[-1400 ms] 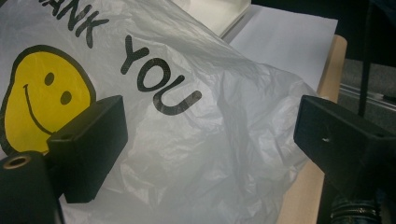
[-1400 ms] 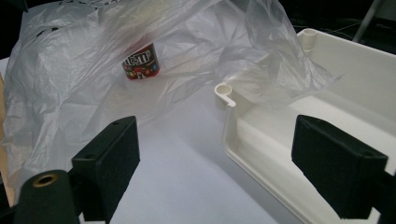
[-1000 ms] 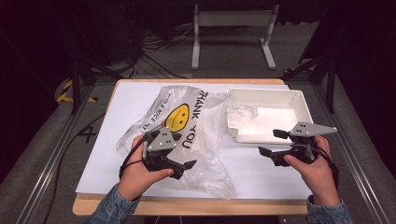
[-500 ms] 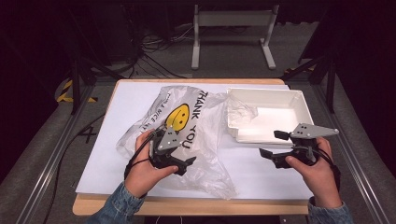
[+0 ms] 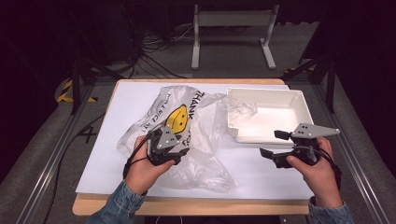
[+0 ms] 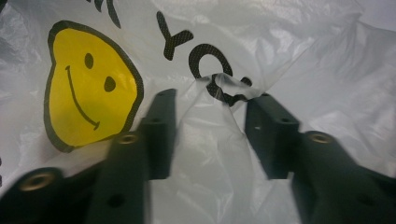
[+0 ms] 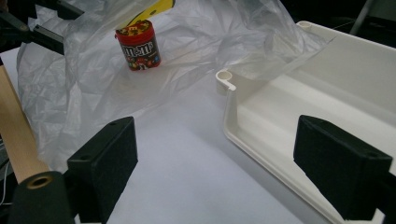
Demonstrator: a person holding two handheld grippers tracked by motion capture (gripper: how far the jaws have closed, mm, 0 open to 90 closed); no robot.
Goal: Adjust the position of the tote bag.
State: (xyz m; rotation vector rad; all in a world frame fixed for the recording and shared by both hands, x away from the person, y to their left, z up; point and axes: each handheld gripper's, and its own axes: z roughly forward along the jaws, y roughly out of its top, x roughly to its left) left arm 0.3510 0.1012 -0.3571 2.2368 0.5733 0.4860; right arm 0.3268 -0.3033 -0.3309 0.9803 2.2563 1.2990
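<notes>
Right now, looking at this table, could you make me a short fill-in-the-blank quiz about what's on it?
1. The clear plastic bag is printed with a ____ smiley face.
2. Inside the bag stands a small red canister of ____ candy.
3. The white tray holds ____.
4. The film bunched between the jaws of the left gripper belongs to the ____.

Missing words: yellow; M&M's; nothing; bag

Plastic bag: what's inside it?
Through the plastic bag, the right gripper view shows one small red M&M's tub standing upright inside. Crumpled folds and the printed smiley face cover the rest; further contents cannot be told.
</notes>
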